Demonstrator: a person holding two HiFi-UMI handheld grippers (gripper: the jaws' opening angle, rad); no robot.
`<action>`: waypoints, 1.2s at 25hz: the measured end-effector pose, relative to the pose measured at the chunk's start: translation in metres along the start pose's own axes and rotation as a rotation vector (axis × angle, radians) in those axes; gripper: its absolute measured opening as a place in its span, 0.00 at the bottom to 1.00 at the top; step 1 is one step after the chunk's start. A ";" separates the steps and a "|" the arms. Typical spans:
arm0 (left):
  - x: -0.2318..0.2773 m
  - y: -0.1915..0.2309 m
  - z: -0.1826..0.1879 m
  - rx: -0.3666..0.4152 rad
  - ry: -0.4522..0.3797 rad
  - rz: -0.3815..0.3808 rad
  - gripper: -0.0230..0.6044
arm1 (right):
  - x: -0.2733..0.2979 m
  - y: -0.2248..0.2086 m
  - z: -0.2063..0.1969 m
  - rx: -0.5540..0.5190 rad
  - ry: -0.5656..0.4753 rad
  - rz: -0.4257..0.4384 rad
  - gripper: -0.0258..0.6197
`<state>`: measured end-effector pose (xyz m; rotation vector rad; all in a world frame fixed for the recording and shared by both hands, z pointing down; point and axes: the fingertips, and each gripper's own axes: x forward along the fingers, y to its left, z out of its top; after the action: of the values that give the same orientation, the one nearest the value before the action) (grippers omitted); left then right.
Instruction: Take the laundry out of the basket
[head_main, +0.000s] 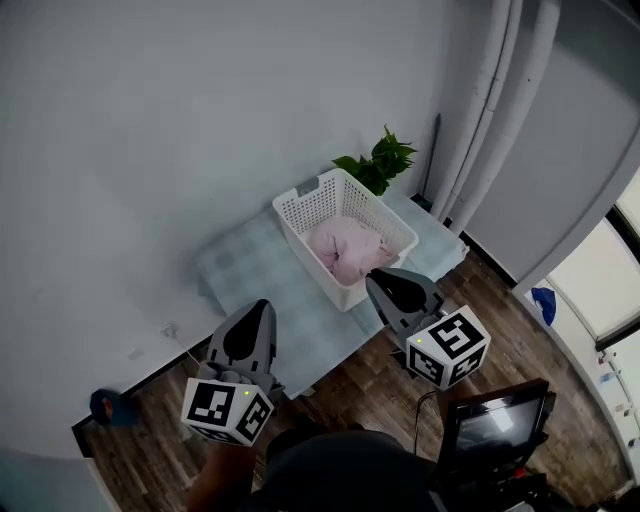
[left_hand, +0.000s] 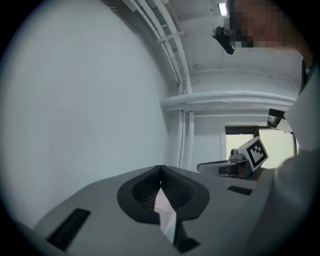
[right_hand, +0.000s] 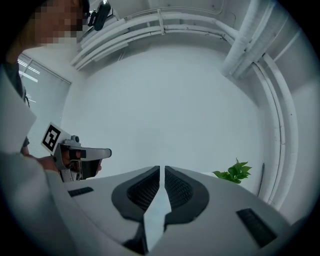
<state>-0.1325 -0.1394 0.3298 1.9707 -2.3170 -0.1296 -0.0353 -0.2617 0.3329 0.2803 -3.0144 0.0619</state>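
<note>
From the left: the left tongs (head_main: 262, 305) hang in the air over the near left corner of the surface (head_main: 250, 265), clenched tip to tip with nothing between them, and they point up at the bare wall, not down at the work. The surface wears a pale checked cloth. Toward its right end sits the white basket (head_main: 322, 200), its near corner close to the front edge. The laundry (head_main: 345, 250), a soft pink bundle, lies heaped in the bottom of that basket, untouched by either tool. The right tongs (head_main: 372, 278) hover just by the basket's near corner, also closed to a thin slit and empty, also aimed over the rim at the wall. A green plant (head_main: 378, 160) stands behind the basket at the far edge. As I read it, the reach has not begun, so the first thing is to tip a tool nose-down and spread its jaws before it crosses the rim. The right one is nearer and seems the natural choice. I would come in from above, sink the jaws well into a thick fold near the middle of the heap, close firmly, and lift straight up so the cloth clears the latticed wall without snagging. The light basket may slide or rise with the cloth, so the left tool could brace its rim.
</note>
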 end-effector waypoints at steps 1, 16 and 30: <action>0.001 0.005 0.003 0.002 -0.009 -0.007 0.05 | 0.007 -0.003 0.003 0.000 -0.002 -0.006 0.07; 0.040 0.060 -0.013 -0.045 -0.002 0.092 0.05 | 0.082 -0.054 -0.002 -0.024 0.064 0.021 0.18; 0.112 0.096 -0.053 -0.075 0.118 0.284 0.05 | 0.171 -0.135 -0.077 -0.034 0.331 0.142 0.57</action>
<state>-0.2378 -0.2352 0.3965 1.5509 -2.4439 -0.0745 -0.1691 -0.4210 0.4334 0.0453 -2.6977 0.0628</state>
